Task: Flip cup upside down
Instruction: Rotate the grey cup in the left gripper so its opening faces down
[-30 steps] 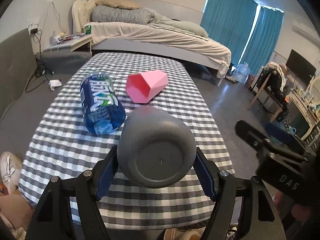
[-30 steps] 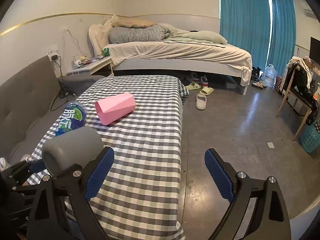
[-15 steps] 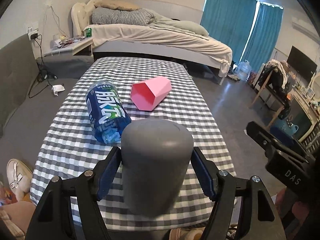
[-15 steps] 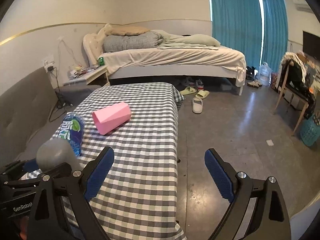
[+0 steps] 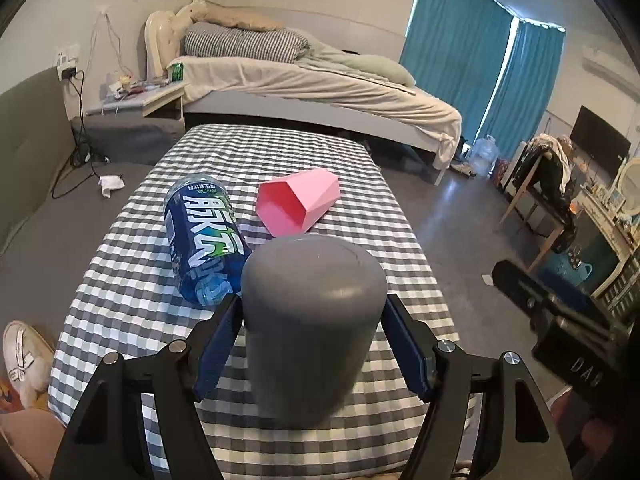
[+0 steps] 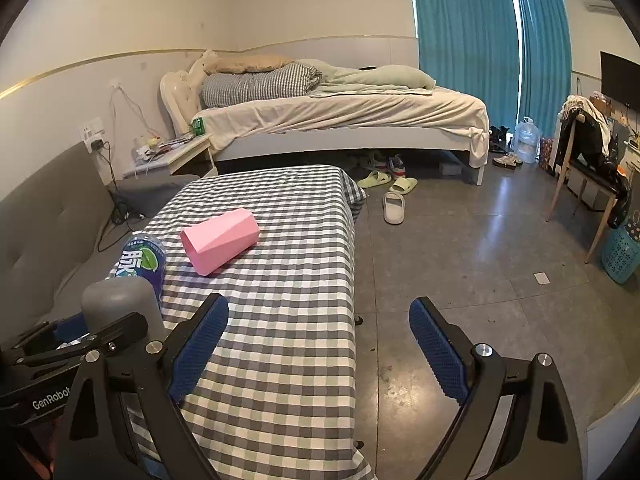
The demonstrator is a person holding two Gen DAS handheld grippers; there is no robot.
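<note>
Sitting between the blue-padded fingers of the left gripper (image 5: 314,340), the matte grey cylindrical cup (image 5: 314,320) is clamped at 9 and 3 o'clock on its wall. Long axis is held vertical, closed base up, mouth down over the grey-checked tablecloth (image 5: 120,292). Right gripper (image 6: 318,346) is held wide, nothing between its pads, at 3 o'clock of the cup.

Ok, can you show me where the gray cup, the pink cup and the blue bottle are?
gray cup (image 5: 316,320): left wrist view, on its side wall, base up.
pink cup (image 5: 298,206): left wrist view, on its open mouth, lying sideways.
blue bottle (image 5: 202,236): left wrist view, on its label, lying down.
</note>
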